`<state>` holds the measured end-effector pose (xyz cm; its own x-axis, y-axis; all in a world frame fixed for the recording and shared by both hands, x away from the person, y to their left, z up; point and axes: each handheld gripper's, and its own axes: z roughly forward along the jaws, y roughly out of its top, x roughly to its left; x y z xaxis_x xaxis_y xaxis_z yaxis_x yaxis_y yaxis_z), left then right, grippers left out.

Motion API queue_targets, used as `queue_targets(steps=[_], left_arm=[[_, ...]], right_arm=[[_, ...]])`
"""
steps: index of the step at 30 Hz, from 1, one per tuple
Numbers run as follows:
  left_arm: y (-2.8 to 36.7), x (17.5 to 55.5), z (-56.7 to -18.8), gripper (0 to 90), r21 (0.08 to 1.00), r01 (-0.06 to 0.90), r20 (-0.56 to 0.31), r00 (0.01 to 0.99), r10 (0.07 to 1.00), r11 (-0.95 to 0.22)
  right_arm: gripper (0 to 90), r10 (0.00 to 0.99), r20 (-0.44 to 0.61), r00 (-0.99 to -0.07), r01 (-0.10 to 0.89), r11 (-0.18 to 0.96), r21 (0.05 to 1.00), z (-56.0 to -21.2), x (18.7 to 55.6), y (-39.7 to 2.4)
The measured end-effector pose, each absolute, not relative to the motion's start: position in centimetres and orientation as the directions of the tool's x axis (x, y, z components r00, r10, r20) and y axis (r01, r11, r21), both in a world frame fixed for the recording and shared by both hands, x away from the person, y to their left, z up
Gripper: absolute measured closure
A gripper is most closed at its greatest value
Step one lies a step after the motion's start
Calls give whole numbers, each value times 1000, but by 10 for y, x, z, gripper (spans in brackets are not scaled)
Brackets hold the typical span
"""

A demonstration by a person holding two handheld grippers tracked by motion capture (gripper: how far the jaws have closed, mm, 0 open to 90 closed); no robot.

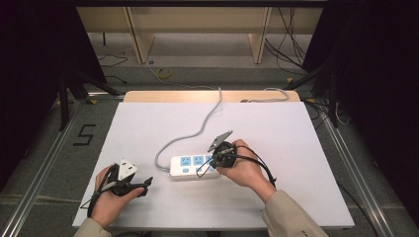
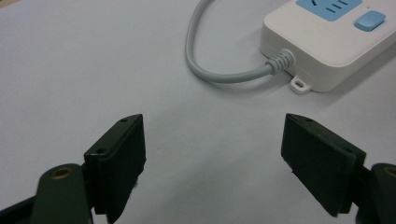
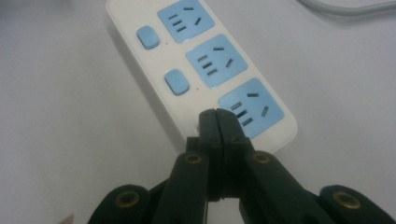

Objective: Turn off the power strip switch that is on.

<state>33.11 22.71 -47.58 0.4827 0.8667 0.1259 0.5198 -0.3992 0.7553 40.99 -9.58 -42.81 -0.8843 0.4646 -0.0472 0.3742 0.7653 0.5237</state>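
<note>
Power strip [image 1: 193, 165], white with three pale blue socket faces and small blue rocker switches, lies flat on the white sheet that covers the desk [image 1: 148, 123], a little toward the near edge and right of the middle, its grey cord [image 1: 197, 131] curling away toward the far edge. The right gripper [image 3: 217, 122] hangs over the strip's right end with its two black jaws pressed flat together and nothing between them; in the right gripper view their joined tip sits over the near rim of the strip, just beside the last socket [image 3: 251, 108] and about where that socket's own switch would be, though whether the tip touches the plastic cannot be told. The two switches [image 3: 176, 82] that show for the other sockets are bare. The step in hand looks like pressing a switch with the closed jaw tip, used as a single poking finger. The next move would call for a short, straight push down onto the button, kept square so that the tip does not skid onto the socket face or shove the light strip across the smooth sheet. The left gripper [image 2: 212, 163] rests near the desk's near left corner, jaws wide apart and empty, pointed at the cord end of the strip, well placed to steady it if it slides. No container is on the desk; all three sockets stand empty, with no plug in any of them.
</note>
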Motion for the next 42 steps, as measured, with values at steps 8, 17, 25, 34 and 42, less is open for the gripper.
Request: queue_targets(steps=[8,17,25,34,42], left_arm=[[227,331,-476,218,756,519,126,482,867,-399],[226,331,-476,218,755,519,127,484,866,-401],[226,331,-476,218,753,521,126,486,865,-402],[225,331,-476,218,753,521,125,485,865,-401],[225,331,-476,219,751,521,128,488,864,-406]], right_arm=[[900,464,-48,-885,380,777,503,-433,414,-90],[900,455,-46,-889,380,792,478,-438,417,-85],[900,448,-49,-893,378,804,459,-440,419,-80],[900,454,-55,-889,386,810,442,-439,419,-76],[900,466,-57,-883,398,807,436,-439,418,-74]])
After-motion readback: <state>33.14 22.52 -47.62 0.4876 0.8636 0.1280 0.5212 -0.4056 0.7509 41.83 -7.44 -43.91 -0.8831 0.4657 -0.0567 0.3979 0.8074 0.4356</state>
